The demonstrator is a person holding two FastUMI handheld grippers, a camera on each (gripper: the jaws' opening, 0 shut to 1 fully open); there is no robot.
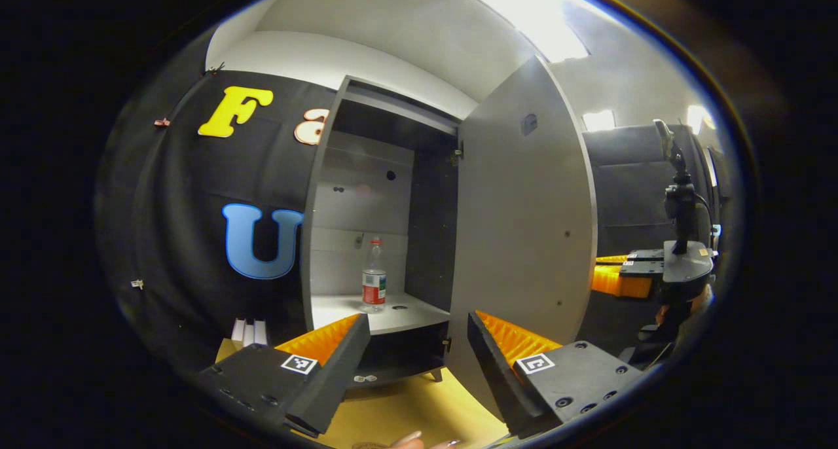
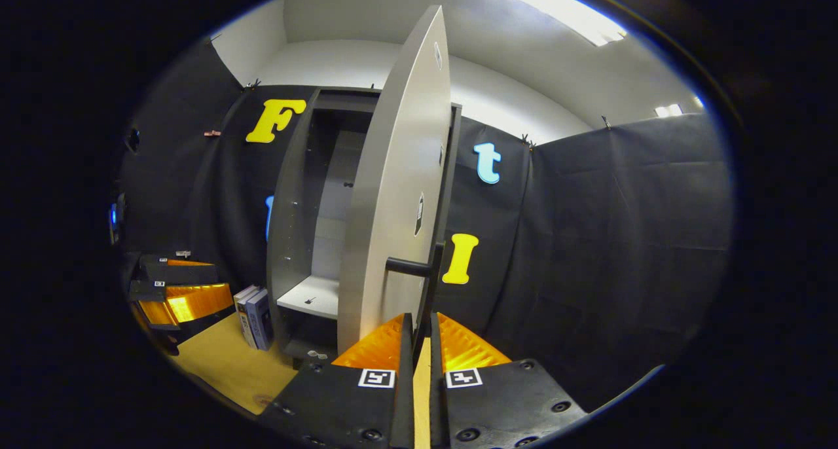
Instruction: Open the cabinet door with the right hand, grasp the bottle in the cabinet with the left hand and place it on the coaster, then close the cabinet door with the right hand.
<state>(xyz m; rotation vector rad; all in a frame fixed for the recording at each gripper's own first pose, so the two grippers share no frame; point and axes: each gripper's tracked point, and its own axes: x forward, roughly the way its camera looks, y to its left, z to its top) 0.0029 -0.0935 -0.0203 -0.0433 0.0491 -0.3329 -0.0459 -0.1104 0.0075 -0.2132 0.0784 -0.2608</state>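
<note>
The grey cabinet (image 1: 327, 194) stands with its door (image 1: 524, 239) swung wide. A clear bottle (image 1: 373, 275) with a red label is upright on the white shelf (image 1: 406, 315) inside. My left gripper (image 1: 419, 334) is open in front of the cabinet, short of the shelf, with nothing between its fingers. In the right gripper view the door (image 2: 393, 207) is edge-on, and my right gripper (image 2: 420, 328) is shut on the lower end of its black bar handle (image 2: 433, 279). From the left gripper view, the right gripper (image 1: 622, 275) shows past the door's edge.
Several books (image 2: 252, 315) stand on the yellow table (image 2: 222, 364) left of the cabinet. A small object (image 1: 364, 377) lies under the cabinet's front. A black camera mount (image 1: 681, 200) rises at the right. A person's fingertips (image 1: 419, 440) show at the bottom edge. The left gripper (image 2: 177, 292) hovers at the far left.
</note>
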